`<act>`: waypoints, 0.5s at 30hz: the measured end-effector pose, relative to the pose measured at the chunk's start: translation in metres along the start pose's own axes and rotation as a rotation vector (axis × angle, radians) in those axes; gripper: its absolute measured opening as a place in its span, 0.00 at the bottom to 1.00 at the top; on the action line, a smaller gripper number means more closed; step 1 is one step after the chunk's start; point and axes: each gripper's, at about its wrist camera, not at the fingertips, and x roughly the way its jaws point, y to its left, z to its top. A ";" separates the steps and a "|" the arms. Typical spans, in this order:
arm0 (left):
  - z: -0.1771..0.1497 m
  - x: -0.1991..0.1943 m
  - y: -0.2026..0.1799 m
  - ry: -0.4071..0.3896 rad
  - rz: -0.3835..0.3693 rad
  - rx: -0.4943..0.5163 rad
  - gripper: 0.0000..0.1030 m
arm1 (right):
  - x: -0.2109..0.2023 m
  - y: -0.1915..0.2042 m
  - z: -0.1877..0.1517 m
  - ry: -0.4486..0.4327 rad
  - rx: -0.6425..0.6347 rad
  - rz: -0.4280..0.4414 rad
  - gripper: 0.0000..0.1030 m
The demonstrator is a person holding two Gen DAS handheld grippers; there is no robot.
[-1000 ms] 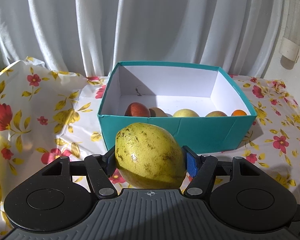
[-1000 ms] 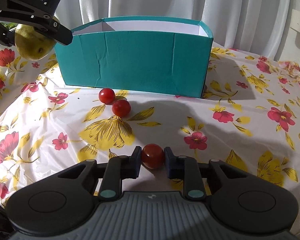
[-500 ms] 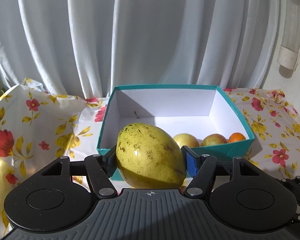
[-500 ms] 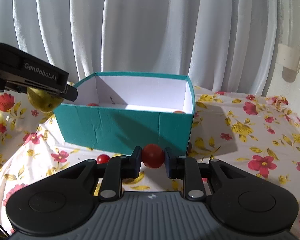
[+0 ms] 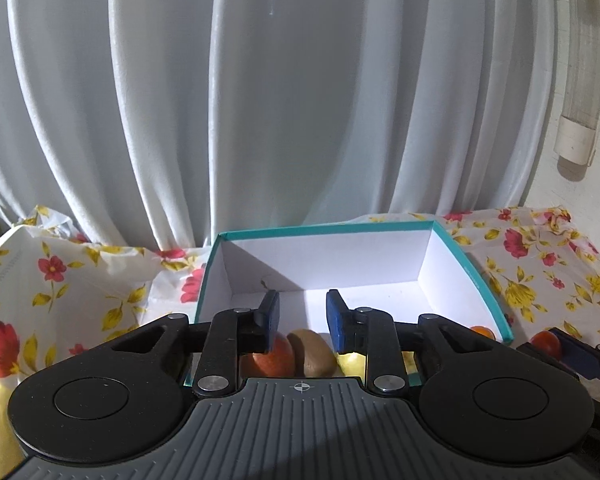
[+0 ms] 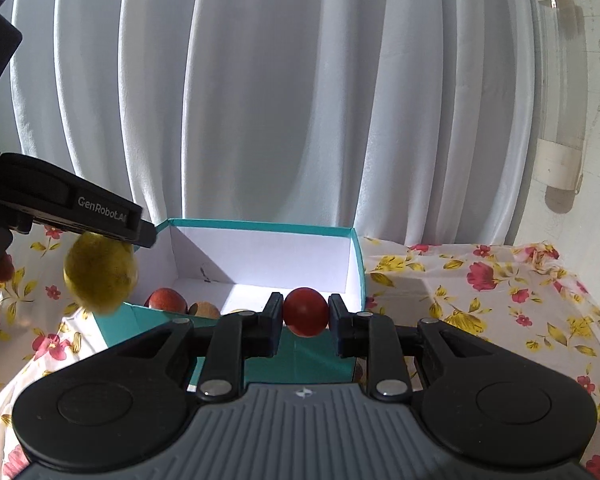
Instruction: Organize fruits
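1. Left gripper [image 5: 303, 314]: jaws drawn together with nothing between the blue pads. It sits low centre of the left view, over the teal box [image 5: 472, 268].
2. Mango [image 6: 100, 272]: blurred at left of the right view, just under the left tool's body by the box's near left corner. I cannot tell whether it is touching anything.
3. Right gripper [image 6: 305, 312]: clenched on a cherry tomato [image 6: 305, 314], at centre frame in front of the box's near wall.
4. Box contents visible: red apple [image 5: 268, 356] and a brown fruit [image 5: 314, 352].
5. Judgement on the tomato: light, smooth and thin-skinned, so easily crushed. Hold it across the widest middle with gentle pressure.
6. Judgement on the mango: heavier and rounded, so it may roll. Grip it across the midsection.
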 end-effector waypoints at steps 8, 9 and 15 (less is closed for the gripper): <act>-0.020 0.067 0.055 0.112 0.052 -0.115 0.23 | 0.010 -0.002 -0.008 0.025 0.007 -0.011 0.23; -0.023 0.070 0.061 0.120 0.053 -0.121 0.23 | 0.011 0.000 -0.010 0.031 0.003 -0.012 0.23; -0.039 0.074 0.083 0.137 0.026 -0.160 0.21 | 0.025 0.001 -0.012 0.049 0.019 -0.020 0.23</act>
